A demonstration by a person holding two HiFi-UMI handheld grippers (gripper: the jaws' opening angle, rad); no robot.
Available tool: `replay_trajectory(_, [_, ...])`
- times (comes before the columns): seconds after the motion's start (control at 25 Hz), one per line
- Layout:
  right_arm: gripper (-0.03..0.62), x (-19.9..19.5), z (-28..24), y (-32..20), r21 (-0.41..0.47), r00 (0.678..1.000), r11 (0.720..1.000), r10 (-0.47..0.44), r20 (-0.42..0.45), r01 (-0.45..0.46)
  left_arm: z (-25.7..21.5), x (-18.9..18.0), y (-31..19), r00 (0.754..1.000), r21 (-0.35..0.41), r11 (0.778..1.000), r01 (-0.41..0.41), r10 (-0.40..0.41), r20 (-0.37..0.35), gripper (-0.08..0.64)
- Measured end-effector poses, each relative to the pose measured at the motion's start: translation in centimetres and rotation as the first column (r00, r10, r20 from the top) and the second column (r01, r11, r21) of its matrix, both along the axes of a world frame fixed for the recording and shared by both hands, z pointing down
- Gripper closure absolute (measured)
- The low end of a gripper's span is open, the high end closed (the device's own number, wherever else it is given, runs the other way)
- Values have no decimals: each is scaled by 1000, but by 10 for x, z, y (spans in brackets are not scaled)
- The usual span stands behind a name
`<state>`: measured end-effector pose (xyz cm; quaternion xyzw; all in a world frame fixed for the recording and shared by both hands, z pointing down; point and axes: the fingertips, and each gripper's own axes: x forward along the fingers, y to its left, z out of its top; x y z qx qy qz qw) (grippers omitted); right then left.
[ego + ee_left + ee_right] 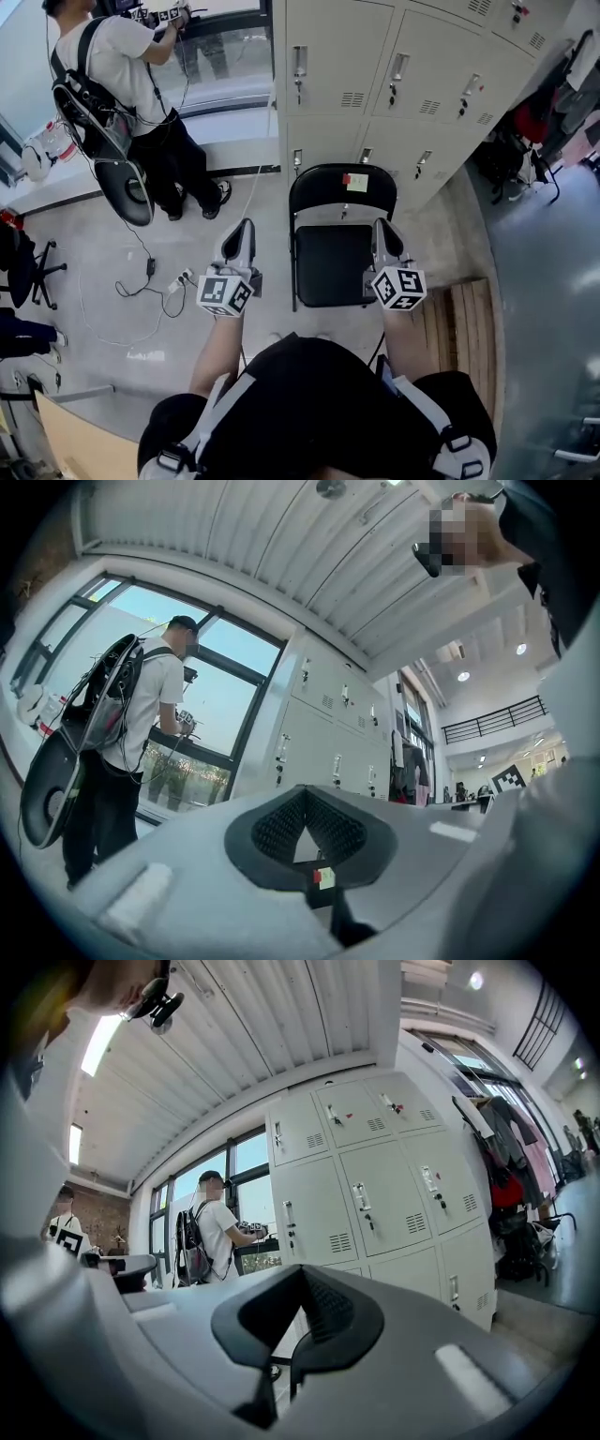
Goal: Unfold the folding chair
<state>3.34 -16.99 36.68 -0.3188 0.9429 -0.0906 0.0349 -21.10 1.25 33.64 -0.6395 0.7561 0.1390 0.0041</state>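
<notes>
The black folding chair (333, 265) stands open on the floor in front of the lockers, with a red and pale sticker (356, 181) on its backrest. My left gripper (246, 227) hovers just left of the seat, shut and empty. Level with it on the seat's right side is my right gripper (382, 227), also shut with nothing in it. In the left gripper view the jaws (305, 794) meet at the tips, and the chair's sticker (323, 877) shows below them. The right gripper view has the jaws (302, 1274) closed, with a piece of the chair's frame (286, 1372) behind.
Grey lockers (394, 84) stand right behind the chair. A person with a backpack (122, 84) stands at the window to the far left. A wooden pallet (469, 323) lies right of the chair, cables and a power strip (178, 281) to its left. An office chair (28, 267) is at the left edge.
</notes>
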Motion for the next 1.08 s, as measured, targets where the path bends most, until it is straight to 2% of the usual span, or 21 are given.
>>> replay_trajectory(0.4, [588,3,-15,22,14,999,1000,10,36,-10,-1,9,10,998,3,999,-40,40,44,558])
replay_trajectory(0.72, [588,7,-20,21,12,998,999,38,44,-39,-13,9,1,996,19,997,-80,79,49,558])
replay_trajectory(1.08, [589,4,-16,21,1,998,999,40,46,-40,-14,6,0,995,18,996,-83,81,56,558])
